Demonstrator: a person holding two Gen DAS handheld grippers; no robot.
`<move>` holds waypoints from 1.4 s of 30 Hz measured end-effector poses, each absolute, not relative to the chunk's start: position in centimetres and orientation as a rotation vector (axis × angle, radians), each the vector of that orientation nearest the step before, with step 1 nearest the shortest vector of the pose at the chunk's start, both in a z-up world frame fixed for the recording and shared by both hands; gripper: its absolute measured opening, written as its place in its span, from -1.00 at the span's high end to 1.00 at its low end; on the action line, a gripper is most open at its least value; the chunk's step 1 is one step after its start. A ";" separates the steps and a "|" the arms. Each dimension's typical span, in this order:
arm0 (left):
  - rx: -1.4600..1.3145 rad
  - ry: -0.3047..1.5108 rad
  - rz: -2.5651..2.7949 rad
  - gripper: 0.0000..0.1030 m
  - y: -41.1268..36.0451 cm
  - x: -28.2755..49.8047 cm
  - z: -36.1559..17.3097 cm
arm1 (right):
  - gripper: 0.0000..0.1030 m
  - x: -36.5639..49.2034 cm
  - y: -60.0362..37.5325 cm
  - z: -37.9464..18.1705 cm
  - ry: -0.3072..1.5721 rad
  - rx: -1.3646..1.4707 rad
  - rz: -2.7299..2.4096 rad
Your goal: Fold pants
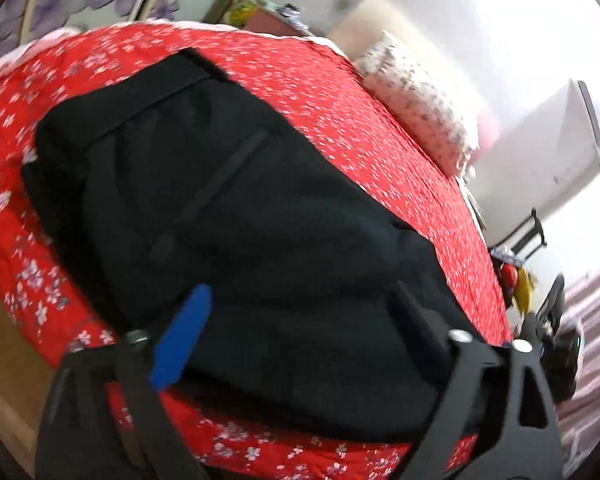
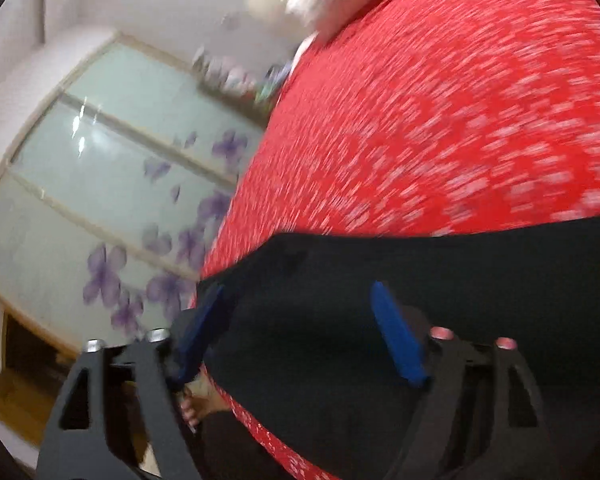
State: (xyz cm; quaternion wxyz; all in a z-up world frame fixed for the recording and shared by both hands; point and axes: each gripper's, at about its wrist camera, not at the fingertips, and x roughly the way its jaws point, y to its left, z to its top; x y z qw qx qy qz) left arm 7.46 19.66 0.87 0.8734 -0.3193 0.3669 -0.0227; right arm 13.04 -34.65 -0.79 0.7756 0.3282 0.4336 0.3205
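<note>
Hovering both claws, left gripper (image 1: 300, 320) and right gripper (image 2: 300, 332), spread wide and empty over the black pants (image 1: 228, 200). I am risking a bunched, crooked fold on the soft red floral bedspread (image 1: 340, 100).

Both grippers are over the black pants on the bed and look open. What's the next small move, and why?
Probably lower the right gripper and close it on the near edge of the black pants. Its fingers are spread, with cloth between them but nothing pinched. The left gripper is open too. The pants lie on the red bedspread in a thick pile, so they seem partly folded; the views are blurred.
</note>
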 end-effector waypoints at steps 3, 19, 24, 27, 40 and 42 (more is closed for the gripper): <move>-0.595 0.768 -0.036 -0.96 18.1 6.9 1.6 | -0.76 13.7 -30.6 -4.1 1.072 0.542 0.609; -0.562 0.784 -0.093 -0.96 15.9 7.1 0.8 | -0.73 10.2 -53.9 -3.9 0.876 0.924 0.185; -0.558 0.787 -0.089 -0.96 15.8 7.0 0.7 | -0.76 7.9 -53.3 0.5 0.792 0.775 0.239; -0.569 0.779 -0.093 -0.96 15.9 6.9 0.7 | -0.97 6.2 -53.8 -0.1 0.790 0.780 0.216; -0.593 0.772 -0.094 -0.96 16.4 6.9 0.4 | -0.59 -5.8 -66.5 -0.1 0.544 0.949 -0.163; -0.590 0.773 -0.087 -0.96 16.3 6.9 0.4 | -0.50 -7.3 -68.9 -1.9 0.548 1.041 -0.217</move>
